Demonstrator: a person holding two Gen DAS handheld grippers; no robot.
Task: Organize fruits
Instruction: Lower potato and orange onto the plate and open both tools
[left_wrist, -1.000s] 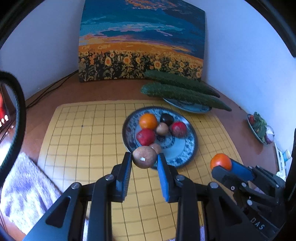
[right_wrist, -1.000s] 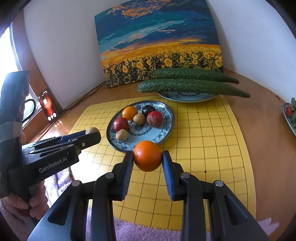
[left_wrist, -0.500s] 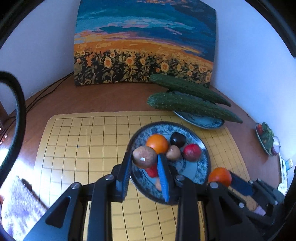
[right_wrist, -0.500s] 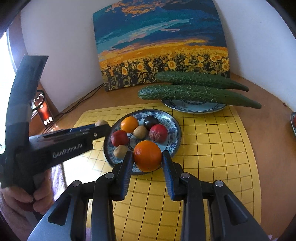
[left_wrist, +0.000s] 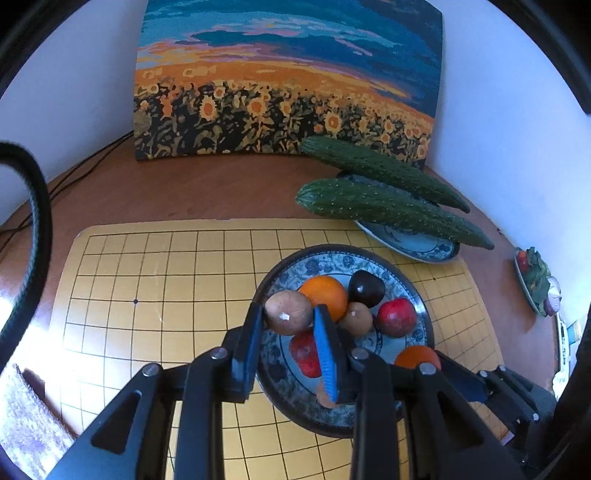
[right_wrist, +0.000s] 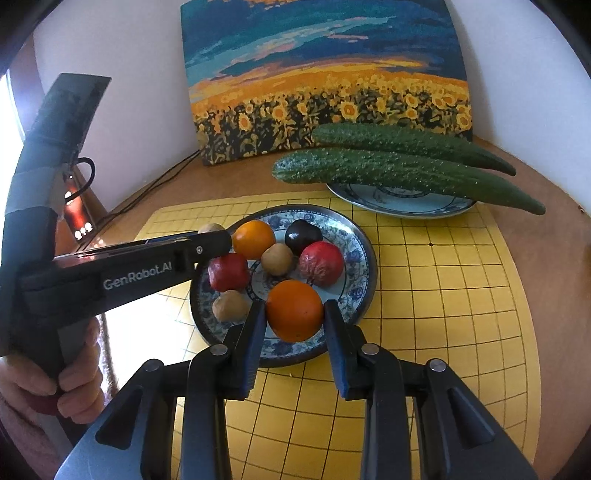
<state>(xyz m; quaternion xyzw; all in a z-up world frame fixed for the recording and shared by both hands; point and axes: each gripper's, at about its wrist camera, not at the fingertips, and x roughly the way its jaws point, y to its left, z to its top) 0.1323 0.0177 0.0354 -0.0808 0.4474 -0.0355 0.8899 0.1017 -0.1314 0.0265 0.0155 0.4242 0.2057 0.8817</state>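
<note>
Setting: brown table in a white-walled corner.
A sunflower painting leans on the wall ahead of the tongs; a yellow grid mat covers the table below them; bright light enters from the left.

Bright daylight from the left, glare on the mat, fisheye-bent edges.

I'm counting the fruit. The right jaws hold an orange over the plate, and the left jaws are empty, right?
Not quite. The left gripper isn't empty: its jaws are shut on a brown fruit, as the left wrist view shows. The right gripper does hold an orange over the plate.
</note>
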